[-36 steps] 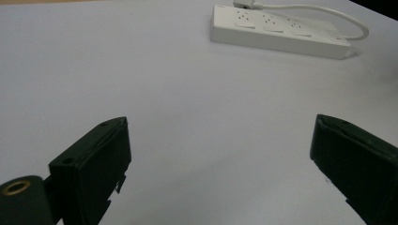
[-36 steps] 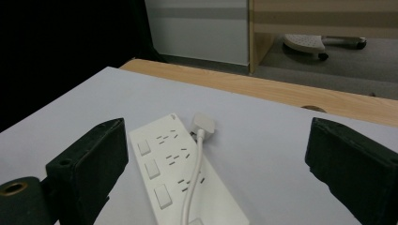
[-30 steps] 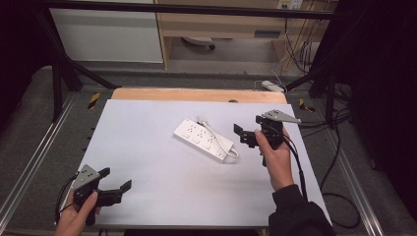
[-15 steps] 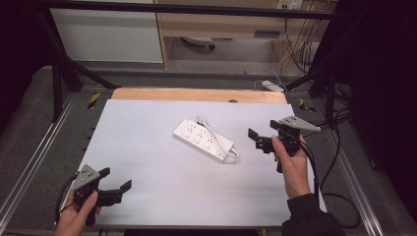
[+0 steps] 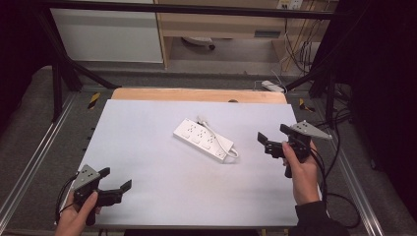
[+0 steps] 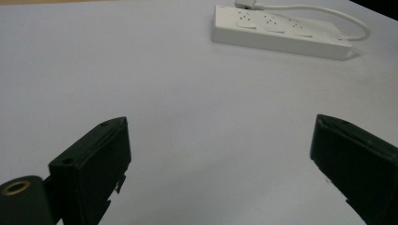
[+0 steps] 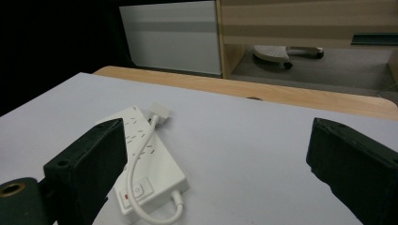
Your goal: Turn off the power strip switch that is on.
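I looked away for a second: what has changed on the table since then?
The right gripper, open and empty, drew back from the power strip toward the table's right edge. The left gripper and the strip stayed put.

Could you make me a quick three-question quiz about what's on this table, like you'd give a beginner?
1. True or false: the right gripper is clamped on the power strip.
2. Multiple choice: the power strip's white cable A) hangs off the table edge, B) lies along the strip's top and loops round its end, C) is held by the left gripper.
3. Fill in: both grippers' jaws stand ____.

Key: 1 false, it is apart from the strip, holding nothing. 2 B. 3 open.
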A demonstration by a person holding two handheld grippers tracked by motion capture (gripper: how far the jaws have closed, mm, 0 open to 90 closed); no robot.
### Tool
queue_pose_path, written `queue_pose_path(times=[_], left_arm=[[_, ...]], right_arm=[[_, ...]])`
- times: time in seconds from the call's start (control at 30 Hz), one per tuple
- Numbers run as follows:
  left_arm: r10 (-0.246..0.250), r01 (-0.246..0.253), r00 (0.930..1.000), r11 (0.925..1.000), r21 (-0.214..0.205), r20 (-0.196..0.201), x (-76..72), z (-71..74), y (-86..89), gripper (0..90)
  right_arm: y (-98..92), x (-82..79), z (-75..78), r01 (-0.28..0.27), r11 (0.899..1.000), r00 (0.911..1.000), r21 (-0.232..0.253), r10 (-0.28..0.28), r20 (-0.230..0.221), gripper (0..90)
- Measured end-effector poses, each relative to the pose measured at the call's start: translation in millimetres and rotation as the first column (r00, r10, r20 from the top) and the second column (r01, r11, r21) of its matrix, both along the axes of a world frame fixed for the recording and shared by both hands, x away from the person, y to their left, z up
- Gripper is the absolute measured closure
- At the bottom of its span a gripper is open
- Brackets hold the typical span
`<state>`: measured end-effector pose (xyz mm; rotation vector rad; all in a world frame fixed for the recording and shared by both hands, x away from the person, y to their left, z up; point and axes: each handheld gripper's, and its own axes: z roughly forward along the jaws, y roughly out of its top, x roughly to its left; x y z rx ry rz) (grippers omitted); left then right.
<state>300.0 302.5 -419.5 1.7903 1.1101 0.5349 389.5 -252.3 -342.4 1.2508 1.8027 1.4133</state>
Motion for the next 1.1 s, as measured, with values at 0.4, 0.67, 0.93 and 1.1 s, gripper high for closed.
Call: queue_pose_path(times=[0.4, 0.67, 0.93, 1.1], left_arm=[[-0.002, 0.002, 1.0000, 1.0000, 0.003, -0.005, 0.2, -0.5, -0.7, 5.5], [-0.004, 0.004, 1.0000, 1.0000, 0.005, -0.006, 0.0, -0.9, -1.2, 5.5], [-0.005, 0.005, 1.0000, 1.0000, 0.007, -0.006, 0.0, -1.0, -1.4, 5.5], [-0.007, 0.007, 1.0000, 0.9999, 0.010, -0.006, 0.1, -1.0, -1.7, 5.5]], right_arm=[[-13.6, -11.6, -16.9, 0.035, 0.999, 0.9994, -0.013, -0.035, -0.002, 4.0], [-20.0, -20.7, -30.6, 0.056, 0.998, 0.9984, -0.018, -0.056, 0.006, 3.6], [-25.3, -27.6, -41.0, 0.067, 0.997, 0.9977, -0.026, -0.067, 0.006, 3.7], [-27.6, -31.1, -48.5, 0.071, 0.997, 0.9974, -0.040, -0.071, 0.012, 3.8]])
